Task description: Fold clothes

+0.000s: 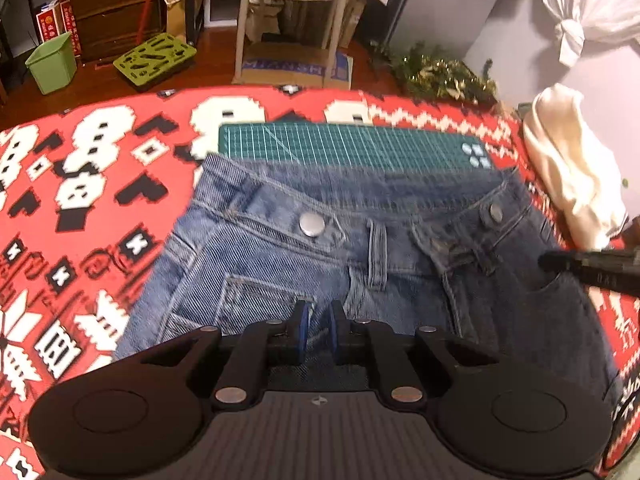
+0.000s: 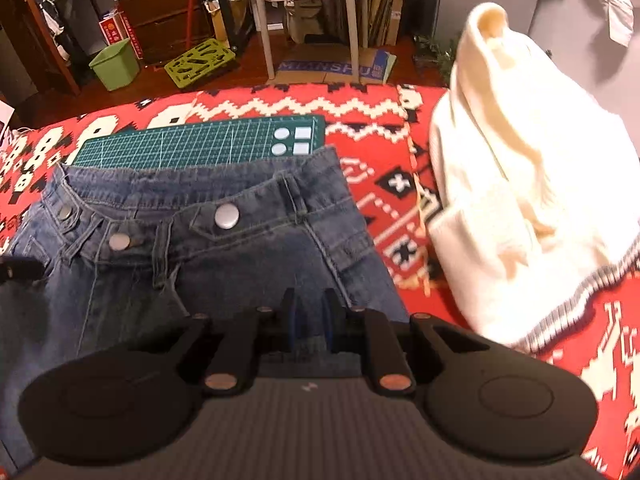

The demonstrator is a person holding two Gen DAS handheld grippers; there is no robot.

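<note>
Jeans [image 1: 328, 248] lying waistband-away on the patterned bench [image 1: 80, 200], partly over green mat [image 1: 340, 144]; left fingers [image 1: 303, 332] and right fingers [image 2: 329, 320] each nearly closed, pinching denim near the hips.

Blue denim jeans [image 1: 280, 264], laid flat, front up, waistband toward far edge of red patterned cloth, overlapping near edge of green mat. Waist open; three metal buttons visible. Cream knit sweater [image 2: 520, 200], w/ grey-striped hem, in a loose heap just right of jeans, unfolded.
</note>
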